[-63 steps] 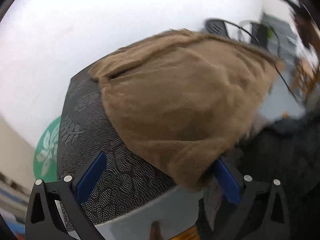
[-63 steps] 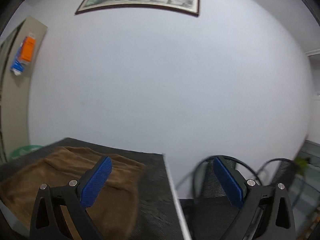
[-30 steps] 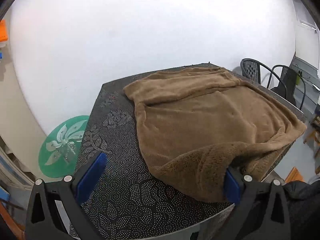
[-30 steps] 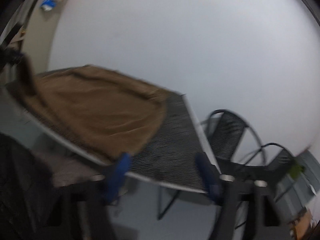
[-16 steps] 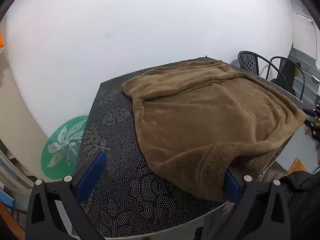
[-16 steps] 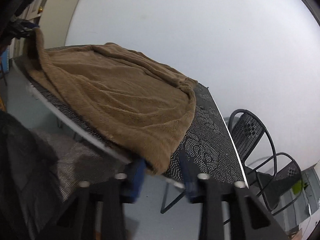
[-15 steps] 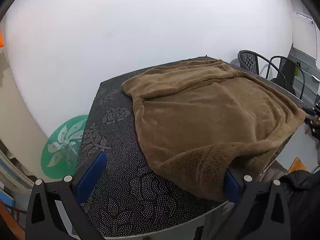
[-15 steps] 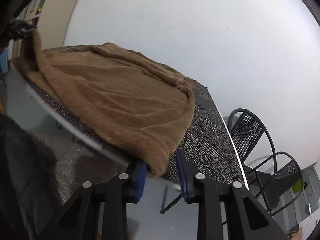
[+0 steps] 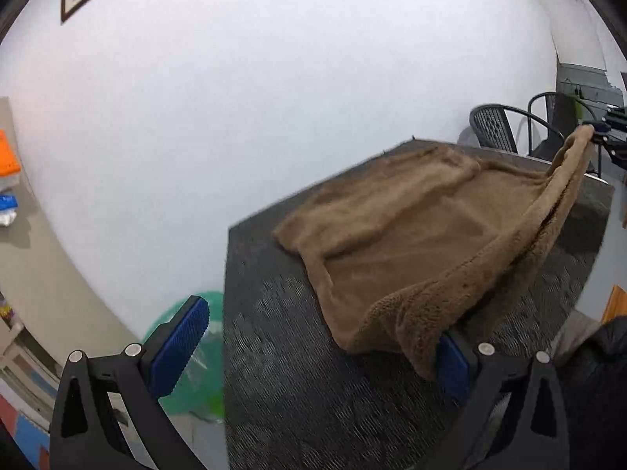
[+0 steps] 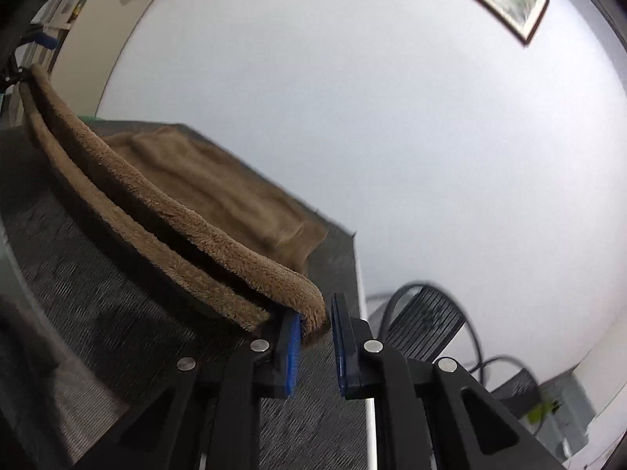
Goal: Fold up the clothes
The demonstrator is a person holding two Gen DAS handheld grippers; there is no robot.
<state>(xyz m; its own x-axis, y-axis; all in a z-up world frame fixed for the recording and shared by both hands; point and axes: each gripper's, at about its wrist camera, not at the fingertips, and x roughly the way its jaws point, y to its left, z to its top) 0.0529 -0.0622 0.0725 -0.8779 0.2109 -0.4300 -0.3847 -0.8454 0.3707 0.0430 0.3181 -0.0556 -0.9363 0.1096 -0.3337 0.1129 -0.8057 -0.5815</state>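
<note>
Left wrist: chairs (image 9: 509, 129) behind garment (image 9: 411, 227)

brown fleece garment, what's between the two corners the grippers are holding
In the right wrist view, the brown fleece garment has its raised hem strung between the right gripper and left gripper, above the table.

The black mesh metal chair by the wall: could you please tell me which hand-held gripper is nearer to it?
Right. The right hand-held gripper holds the brown fleece garment at the table corner beside the chair; the left hand-held gripper is at the opposite side.
</note>
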